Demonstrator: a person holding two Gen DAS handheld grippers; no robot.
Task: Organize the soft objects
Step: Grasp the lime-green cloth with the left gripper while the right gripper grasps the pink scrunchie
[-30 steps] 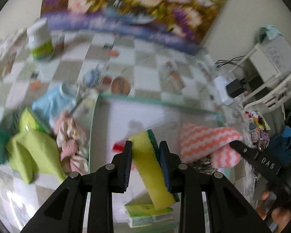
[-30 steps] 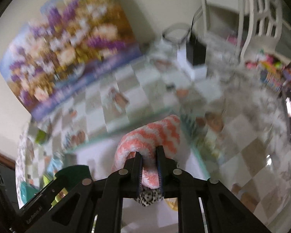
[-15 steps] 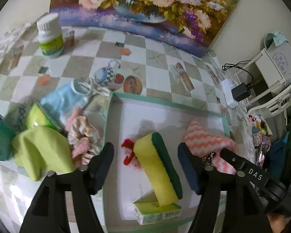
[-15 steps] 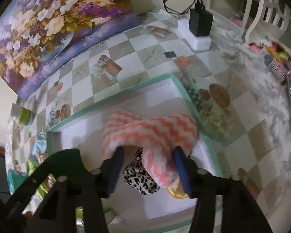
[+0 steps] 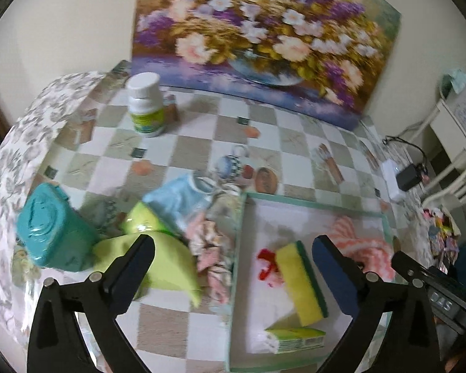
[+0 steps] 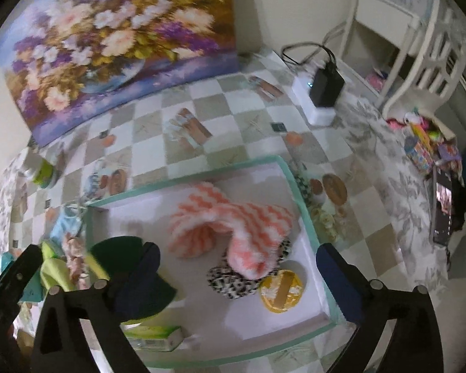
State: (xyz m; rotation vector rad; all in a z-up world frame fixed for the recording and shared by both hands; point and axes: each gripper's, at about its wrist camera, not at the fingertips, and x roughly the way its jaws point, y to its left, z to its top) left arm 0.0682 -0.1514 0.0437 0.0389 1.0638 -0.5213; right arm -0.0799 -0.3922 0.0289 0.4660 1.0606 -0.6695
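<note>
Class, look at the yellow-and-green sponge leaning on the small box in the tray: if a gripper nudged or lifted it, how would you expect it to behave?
The sponge rests tilted on the small box, so a nudge would probably topple it flat. It looks like foam, so likely light and squashy under the fingers. Its blocky shape shouldn't roll.

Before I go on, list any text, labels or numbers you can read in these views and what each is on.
"DAS", seen upside down, on the right gripper's body.
Bottle label: too blurred to read.
Green and white packet in the tray: print too small to read.
Nothing else is legible.
</note>
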